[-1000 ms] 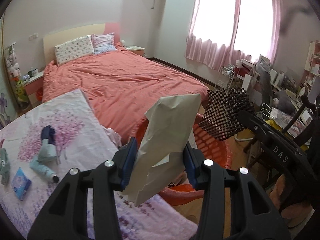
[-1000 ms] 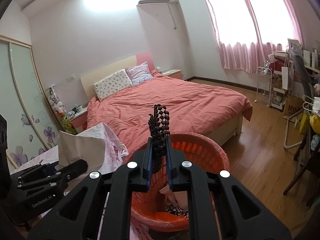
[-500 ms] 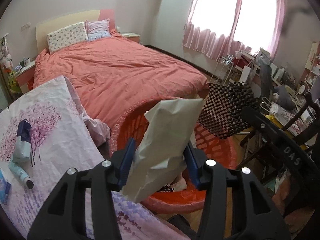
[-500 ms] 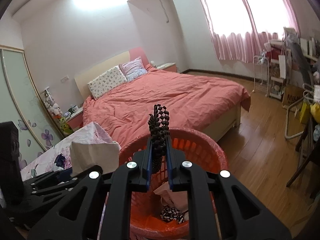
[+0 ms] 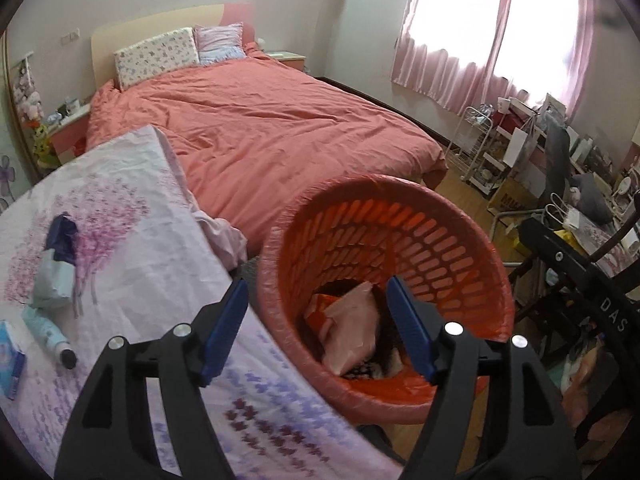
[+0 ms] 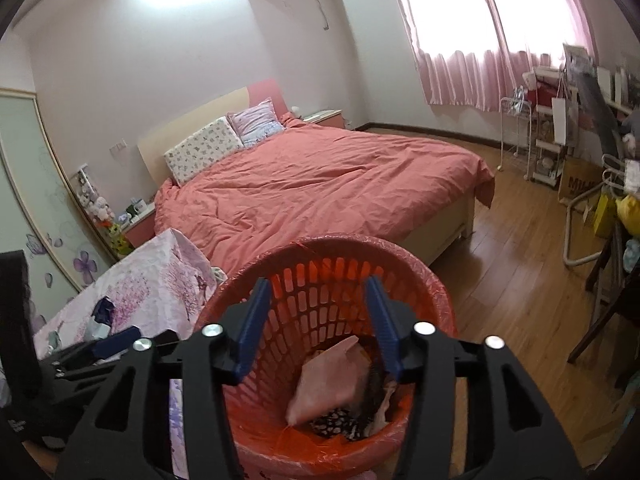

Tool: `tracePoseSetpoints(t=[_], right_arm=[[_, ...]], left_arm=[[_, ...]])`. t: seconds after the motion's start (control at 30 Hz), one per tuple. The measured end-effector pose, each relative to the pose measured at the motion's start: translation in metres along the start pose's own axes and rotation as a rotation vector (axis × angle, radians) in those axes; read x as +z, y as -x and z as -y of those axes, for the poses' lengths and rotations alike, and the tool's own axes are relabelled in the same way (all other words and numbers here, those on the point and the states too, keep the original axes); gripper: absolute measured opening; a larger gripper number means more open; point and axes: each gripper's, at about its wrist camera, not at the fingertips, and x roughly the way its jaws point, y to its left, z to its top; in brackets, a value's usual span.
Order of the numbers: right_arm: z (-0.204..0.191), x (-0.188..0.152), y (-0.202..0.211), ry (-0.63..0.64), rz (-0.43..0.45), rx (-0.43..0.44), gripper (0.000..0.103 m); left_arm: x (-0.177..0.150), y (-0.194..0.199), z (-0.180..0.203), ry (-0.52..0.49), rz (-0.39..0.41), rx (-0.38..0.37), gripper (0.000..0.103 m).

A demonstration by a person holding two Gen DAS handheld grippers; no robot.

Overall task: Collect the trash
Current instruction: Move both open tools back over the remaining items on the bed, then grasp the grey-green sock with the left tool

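pink covers lie over the big bed (image 5: 256, 128) at the back of the room. next to it is the bench (image 5: 120, 216), with a white cloth full of purple flowers on it. the orange basket (image 5: 276, 280) stands on the floor, just beside the bench and in front of the bed. it has a thin plastic liner pulled over its rim. the left gripper (image 5: 316, 328) hangs over the basket, and its blue fingers (image 5: 224, 328) are spread wide with nothing between them. the right gripper (image 6: 320, 320) hangs over the basket too, and its fingers (image 6: 380, 324) are also wide apart and hold nothing. the trash is down in the basket: a pale paper bag (image 6: 328, 384) lies on top, and a dark spotted piece (image 6: 336, 426) lies under it. a blue and white pouch (image 5: 56, 268), a small light blue bottle (image 5: 48, 336) and a little blue pack (image 5: 10, 364) lie on the bench.
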Motion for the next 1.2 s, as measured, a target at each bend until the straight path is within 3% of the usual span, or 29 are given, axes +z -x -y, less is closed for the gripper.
tracePoseSetpoints(t=[0.33, 0.67, 0.97, 1.2], right_arm=[[-0.020, -0.002, 0.003, 0.059, -0.004, -0.018, 0.061], [-0.062, -0.021, 0.002, 0.138, -0.042, 0.027, 0.070], [-0.096, -0.039, -0.003, 0.214, -0.089, 0.063, 0.071], [-0.118, -0.048, -0.012, 0.259, -0.123, 0.073, 0.071]], left_arm=[[-0.015, 0.037, -0.051, 0.009, 0.034, 0.138, 0.076], [-0.049, 0.091, -0.173, 0.140, 0.036, 0.352, 0.079], [-0.070, 0.129, -0.286, 0.291, 0.047, 0.557, 0.080], [-0.067, 0.118, -0.337, 0.379, 0.024, 0.592, 0.080]])
